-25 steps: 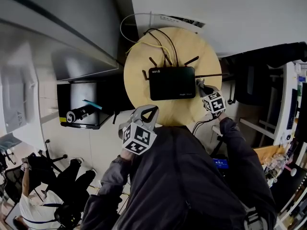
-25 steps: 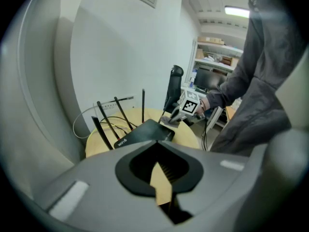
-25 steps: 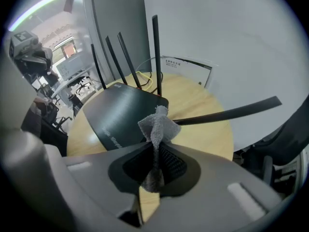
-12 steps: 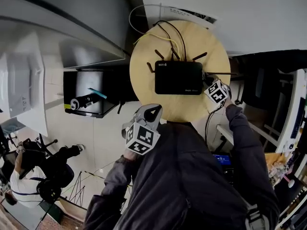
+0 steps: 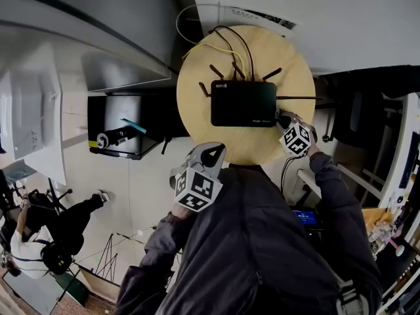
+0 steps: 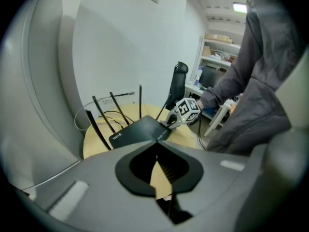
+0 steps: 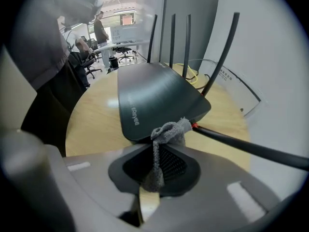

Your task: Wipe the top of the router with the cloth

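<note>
Grey cloth (image 7: 170, 132) sits clamped between the jaws of my right gripper (image 7: 155, 151), a strip of it running back between them and the bunched end sticking out in front. That bunched end lies at the near right corner of the router (image 5: 243, 104), seemingly touching its edge, just beside the base of an antenna (image 7: 251, 149) that sticks out sideways over the wood. The router is black, lying flat near the middle of a round wooden tabletop (image 5: 197, 104), its other antennas standing up along the far side. Yellow and black cables (image 5: 226, 51) trail off behind it towards the wall.

My left gripper (image 6: 157, 146) has its jaws pressed together with nothing between them — I see only wood through the gap behind the tips. From the head view it hangs at the near edge of the tabletop, apart from the router and well left of the right gripper.
</note>
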